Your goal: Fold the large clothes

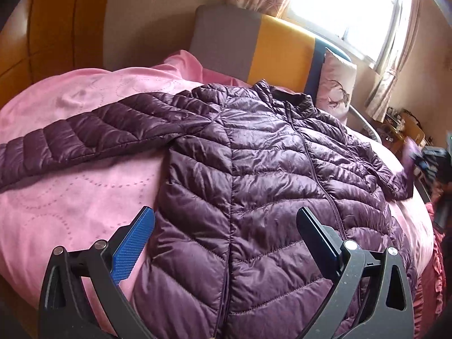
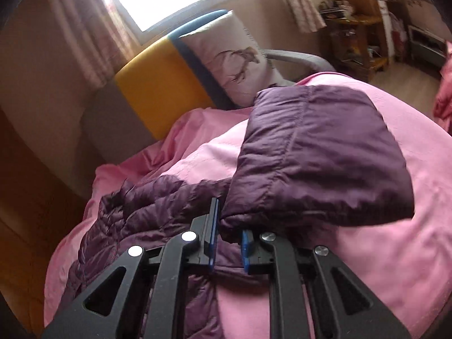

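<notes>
Jacket [image 1: 254, 169] hem cut off below, right sleeve [image 2: 319, 152] motion-blurred — hiding right tongs [image 2: 228, 226] tips, shelf clutter [image 2: 350, 8] unreadable

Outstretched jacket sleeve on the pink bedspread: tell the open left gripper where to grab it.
Grip the sleeve near its cuff end, coming from above across its narrow width. It lies flat and straight on the bedspread, so the left gripper can pinch its puffy edge.

Bright daylight pours in through the window [image 1: 344, 8] and glares white. The corners of both pictures are dark and bent round. The purple jacket [image 2: 319, 152] looks blurry in the right wrist view.
</notes>
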Demonstrator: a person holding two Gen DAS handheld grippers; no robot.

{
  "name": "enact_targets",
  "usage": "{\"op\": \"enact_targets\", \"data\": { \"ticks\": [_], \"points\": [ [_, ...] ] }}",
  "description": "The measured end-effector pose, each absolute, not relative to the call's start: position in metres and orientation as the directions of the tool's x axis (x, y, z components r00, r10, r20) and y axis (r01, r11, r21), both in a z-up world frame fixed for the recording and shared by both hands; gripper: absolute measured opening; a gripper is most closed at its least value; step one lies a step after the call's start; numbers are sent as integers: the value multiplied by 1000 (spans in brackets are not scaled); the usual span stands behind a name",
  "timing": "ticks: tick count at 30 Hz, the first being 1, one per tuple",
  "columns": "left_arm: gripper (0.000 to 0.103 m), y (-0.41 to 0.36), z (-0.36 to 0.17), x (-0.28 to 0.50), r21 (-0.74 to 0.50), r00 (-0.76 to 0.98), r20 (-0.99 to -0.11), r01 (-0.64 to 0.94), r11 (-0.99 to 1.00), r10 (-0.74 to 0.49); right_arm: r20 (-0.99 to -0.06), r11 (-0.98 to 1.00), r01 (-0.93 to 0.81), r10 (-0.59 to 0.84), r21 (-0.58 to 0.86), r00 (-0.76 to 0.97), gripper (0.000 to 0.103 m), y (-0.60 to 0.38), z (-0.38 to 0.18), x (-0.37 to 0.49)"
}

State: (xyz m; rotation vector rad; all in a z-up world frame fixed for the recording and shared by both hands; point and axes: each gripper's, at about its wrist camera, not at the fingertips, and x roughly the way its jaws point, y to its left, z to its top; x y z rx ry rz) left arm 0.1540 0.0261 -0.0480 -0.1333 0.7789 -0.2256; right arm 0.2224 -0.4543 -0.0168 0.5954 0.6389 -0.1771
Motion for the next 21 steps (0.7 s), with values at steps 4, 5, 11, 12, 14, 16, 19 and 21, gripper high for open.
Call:
{"op": "enact_targets", "data": {
  "ticks": [4, 5, 11, 12, 14, 16, 19, 21],
  "points": [
    [99, 23, -47, 160, -191, 676, -690, 175, 966, -260, -640, 888, 211, 114, 408, 760, 10, -382, -28, 273],
    [99, 23, -47, 161, -197, 671, -693, 176, 964, -264, -652, 902, 181, 134, 392, 746, 10, -364, -31, 283],
    [99, 26, -47, 173, -236, 651, -707, 148, 960, -274, -719, 953, 5, 225, 303, 658, 21, -269, -58, 325],
    [99, 27, -47, 175, -247, 646, -711, 143, 958, -279, -722, 956, -21, 234, 291, 651, 33, -257, -60, 327],
    [99, 29, -47, 179, -259, 639, -714, 138, 956, -285, -716, 958, -61, 250, 279, 652, 57, -240, -63, 324],
    [96, 28, -45, 183, -271, 636, -713, 141, 952, -297, -707, 959, -85, 257, 270, 658, 75, -231, -64, 315],
    [85, 23, -42, 190, -285, 622, -713, 163, 945, -323, -686, 950, -71, 269, 303, 676, 82, -239, -66, 295],
    [85, 19, -42, 197, -322, 606, -710, 176, 930, -360, -669, 939, -52, 281, 341, 688, 84, -251, -67, 280]
  ]
}}
